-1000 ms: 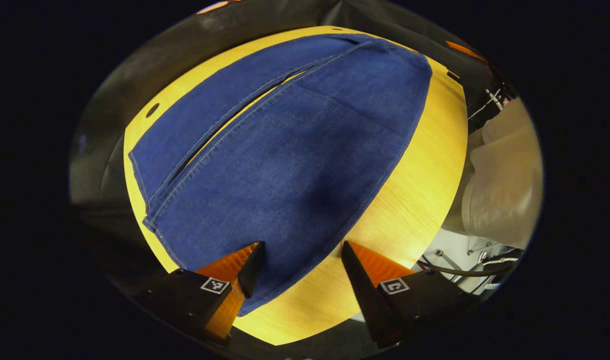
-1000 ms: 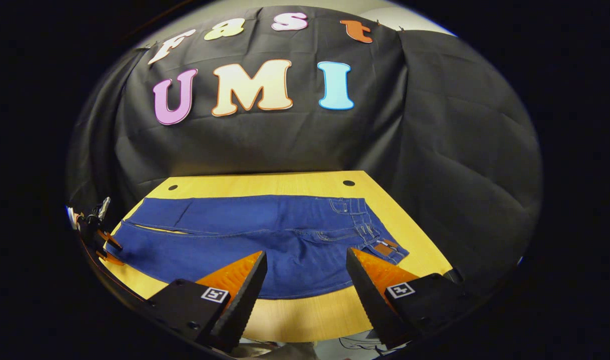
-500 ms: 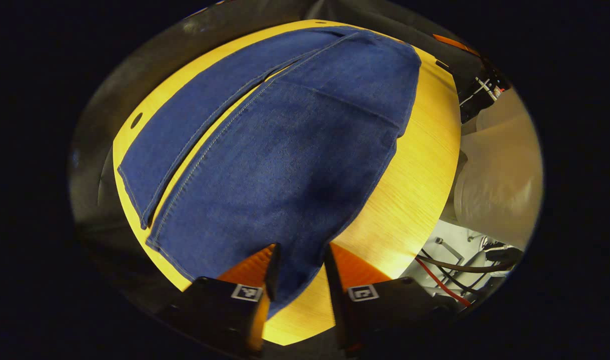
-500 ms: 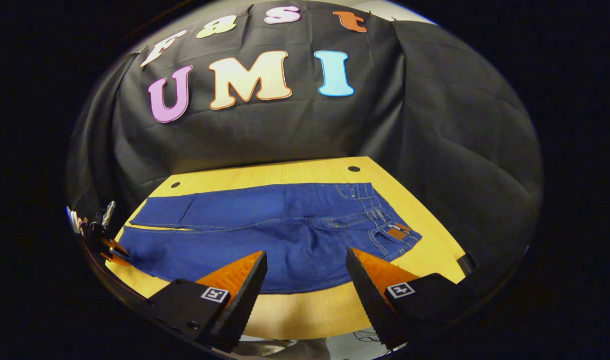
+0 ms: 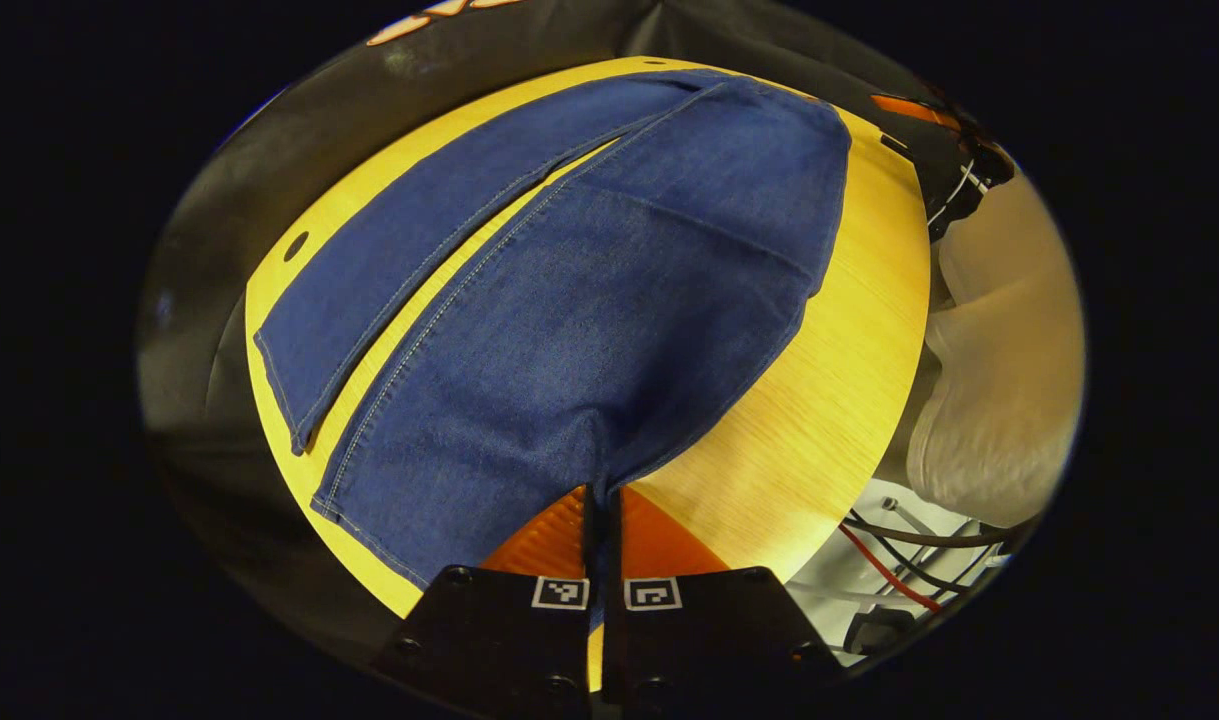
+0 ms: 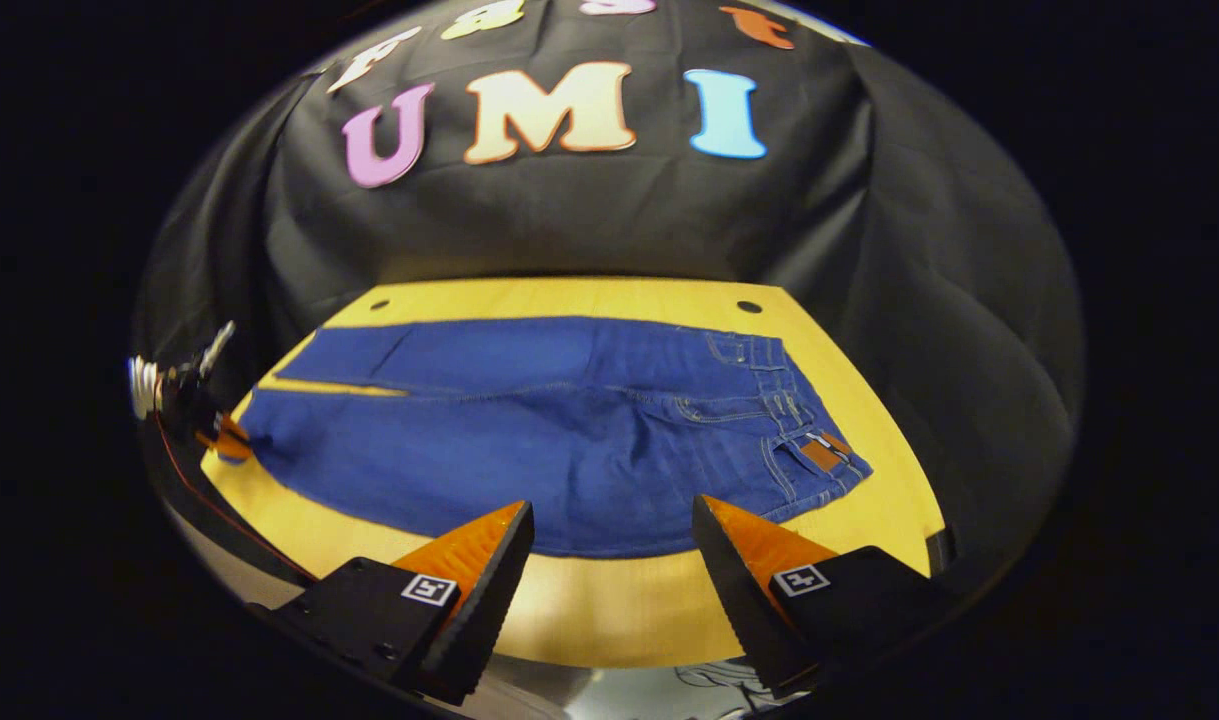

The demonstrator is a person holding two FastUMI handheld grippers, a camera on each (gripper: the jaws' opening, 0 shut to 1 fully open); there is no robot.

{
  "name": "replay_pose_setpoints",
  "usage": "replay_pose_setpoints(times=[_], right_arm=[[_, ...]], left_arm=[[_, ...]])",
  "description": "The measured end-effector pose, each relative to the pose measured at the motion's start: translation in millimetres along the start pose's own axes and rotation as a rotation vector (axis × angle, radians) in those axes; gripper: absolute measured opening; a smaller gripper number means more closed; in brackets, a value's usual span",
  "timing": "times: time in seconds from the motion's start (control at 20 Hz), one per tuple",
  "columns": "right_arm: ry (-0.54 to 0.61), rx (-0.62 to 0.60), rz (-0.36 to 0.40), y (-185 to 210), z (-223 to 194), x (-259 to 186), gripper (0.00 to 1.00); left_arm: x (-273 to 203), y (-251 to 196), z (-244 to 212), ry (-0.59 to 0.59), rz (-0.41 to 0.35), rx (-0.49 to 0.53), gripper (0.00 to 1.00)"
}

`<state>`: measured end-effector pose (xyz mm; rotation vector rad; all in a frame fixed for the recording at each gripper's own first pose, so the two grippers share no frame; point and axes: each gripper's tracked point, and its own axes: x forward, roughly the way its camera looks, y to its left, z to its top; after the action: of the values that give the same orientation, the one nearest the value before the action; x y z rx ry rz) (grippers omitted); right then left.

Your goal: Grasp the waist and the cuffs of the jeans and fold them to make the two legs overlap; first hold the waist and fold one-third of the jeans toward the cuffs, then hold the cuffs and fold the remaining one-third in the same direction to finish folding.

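Observation:
Blue jeans (image 5: 589, 300) lie flat on the yellow wooden table (image 5: 819, 400), legs side by side with a narrow gap between them. My left gripper (image 5: 601, 500) is shut on the near leg's cuff corner, the denim pinched between both fingers and puckered toward them. In the right gripper view the jeans (image 6: 569, 430) run left to right, with the waist (image 6: 799, 430) and its brown patch at the right end. My right gripper (image 6: 609, 530) hovers open over the table's near edge, just short of the hip. The left gripper (image 6: 214, 440) is at the cuff end, far left.
A person's pale sleeve (image 5: 999, 350) is beside the table, with cables (image 5: 899, 560) below it. Two small holes (image 6: 749, 307) (image 6: 380, 303) mark the table's far corners. Bare wood (image 6: 609, 600) lies between my right gripper and the jeans.
My left gripper's fingers have come together on the near leg's cuff, pulling the denim into a pucker. The right gripper has shifted so the jeans sit higher in its view, still open.

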<state>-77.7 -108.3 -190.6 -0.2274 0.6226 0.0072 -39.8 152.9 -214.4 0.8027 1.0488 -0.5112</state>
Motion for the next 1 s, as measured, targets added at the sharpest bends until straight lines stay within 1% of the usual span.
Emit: replay_pose_setpoints(times=[0.2, 0.35, 0.45, 0.5, 0.65, 0.75, 0.85, 1.0], right_arm=[[0.163, -0.227, 0.090, -31.9, -26.7, 23.4, 0.99], [0.277, -0.411, 0.157, -55.7, -39.8, 41.7, 1.00], [0.343, -0.505, 0.197, -66.8, -48.4, 52.9, 1.00], [0.382, -0.533, 0.216, -72.1, -55.7, 58.0, 1.00], [0.473, -0.562, 0.281, -75.5, -69.1, 69.8, 1.00], [0.511, -0.578, 0.303, -76.0, -73.8, 76.5, 1.00], [0.532, -0.576, 0.325, -77.2, -77.7, 87.3, 1.00], [0.557, -0.543, 0.364, -78.5, -80.2, 92.0, 0.99]], left_arm=[[0.3, 1.2, 0.0, 0.023, -0.012, -0.018, 0.00], [1.4, 1.7, -0.9, 0.070, -0.008, -0.029, 0.00], [2.1, 2.2, -1.0, 0.091, -0.004, -0.044, 0.00], [2.4, 1.7, -0.7, 0.097, -0.004, -0.053, 0.00], [2.5, 1.9, -0.3, 0.116, 0.003, -0.083, 0.00], [3.3, 1.6, 0.8, 0.130, 0.009, -0.082, 0.00], [2.7, 1.1, 0.2, 0.143, 0.016, -0.091, 0.00], [3.3, 1.8, 0.6, 0.144, 0.020, -0.088, 0.00]])
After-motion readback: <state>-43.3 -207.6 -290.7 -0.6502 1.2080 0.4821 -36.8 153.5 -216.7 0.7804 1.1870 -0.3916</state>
